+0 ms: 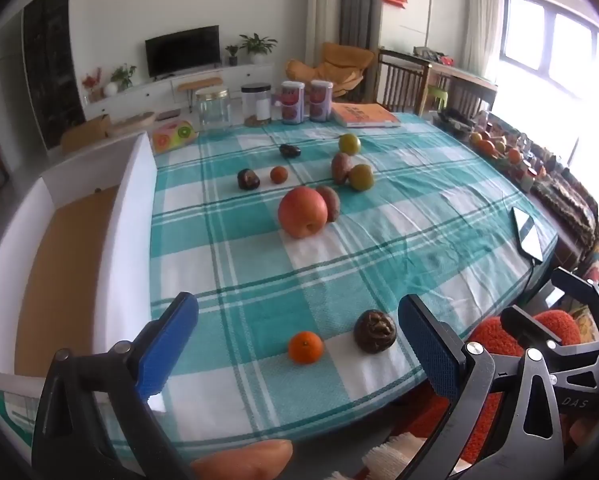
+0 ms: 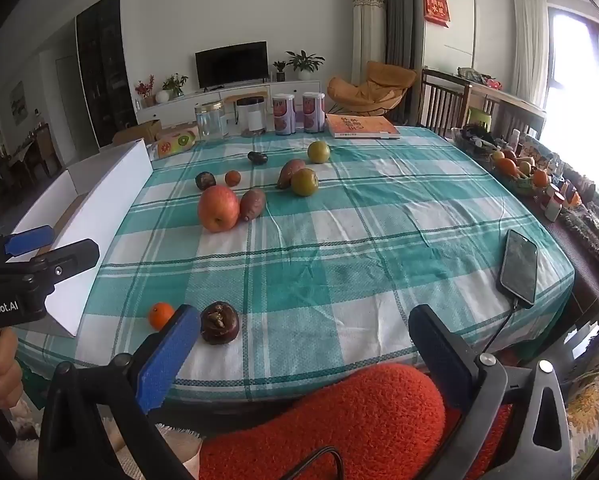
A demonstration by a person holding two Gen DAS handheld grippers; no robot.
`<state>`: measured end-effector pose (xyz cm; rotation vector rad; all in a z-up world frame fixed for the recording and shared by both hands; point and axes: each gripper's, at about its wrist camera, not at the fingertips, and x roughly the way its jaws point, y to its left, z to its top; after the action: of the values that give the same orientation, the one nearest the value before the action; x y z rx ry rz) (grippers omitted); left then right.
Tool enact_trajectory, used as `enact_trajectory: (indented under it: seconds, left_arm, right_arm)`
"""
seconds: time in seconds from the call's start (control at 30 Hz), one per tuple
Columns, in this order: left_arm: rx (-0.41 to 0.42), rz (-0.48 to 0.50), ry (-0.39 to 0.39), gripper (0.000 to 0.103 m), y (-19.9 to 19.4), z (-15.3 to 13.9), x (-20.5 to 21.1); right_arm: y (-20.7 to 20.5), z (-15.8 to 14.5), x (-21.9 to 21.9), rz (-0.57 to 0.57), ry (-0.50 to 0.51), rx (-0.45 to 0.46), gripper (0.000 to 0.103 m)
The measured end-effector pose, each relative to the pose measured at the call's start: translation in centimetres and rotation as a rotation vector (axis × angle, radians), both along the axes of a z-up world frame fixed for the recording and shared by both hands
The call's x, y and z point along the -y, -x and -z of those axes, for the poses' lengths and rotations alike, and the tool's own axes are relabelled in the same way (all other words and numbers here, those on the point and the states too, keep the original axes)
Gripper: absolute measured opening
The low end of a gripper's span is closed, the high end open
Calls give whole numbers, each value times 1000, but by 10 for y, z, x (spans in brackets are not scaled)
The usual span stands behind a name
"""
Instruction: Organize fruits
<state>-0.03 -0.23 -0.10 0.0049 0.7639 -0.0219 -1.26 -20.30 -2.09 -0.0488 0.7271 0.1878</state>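
Note:
Fruits lie scattered on a teal checked tablecloth (image 1: 379, 240). Near the front edge sit a small mandarin (image 1: 305, 347) (image 2: 160, 315) and a dark wrinkled fruit (image 1: 374, 331) (image 2: 219, 323). Further back are a big red apple (image 1: 302, 211) (image 2: 218, 208), two sweet potatoes (image 1: 329, 203) (image 1: 340, 167), two green-yellow citrus (image 1: 360, 177) (image 1: 349, 144), another small mandarin (image 1: 278, 174) and two dark fruits (image 1: 248, 179) (image 1: 290, 150). My left gripper (image 1: 299, 344) is open above the front edge, the mandarin and dark fruit framed between its blue pads. My right gripper (image 2: 305, 354) is open over the table's edge, holding nothing.
A white cardboard box (image 1: 131, 216) (image 2: 111, 204) with a brown floor stands open at the table's left. Jars (image 1: 213, 110), two cans (image 1: 292, 102) and an orange book (image 1: 363, 115) line the far edge. A phone (image 2: 519, 266) on a cable lies at the right. A fruit basket (image 2: 513, 172) stands far right.

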Motion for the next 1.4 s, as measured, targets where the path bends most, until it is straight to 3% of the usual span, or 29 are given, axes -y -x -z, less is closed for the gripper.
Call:
enact_trajectory:
  seconds: [0.1, 0.2, 1.4]
  left_arm:
    - [-11, 3, 41, 101, 2, 5, -9]
    - [-33, 7, 9, 101, -4, 10, -1]
    - [-80, 23, 25, 101, -3, 20, 0]
  right_arm:
    - [-2, 3, -3, -7, -4, -7, 103]
    - [1, 2, -2, -7, -2, -3, 103]
    - [1, 6, -1, -2, -14, -4, 103]
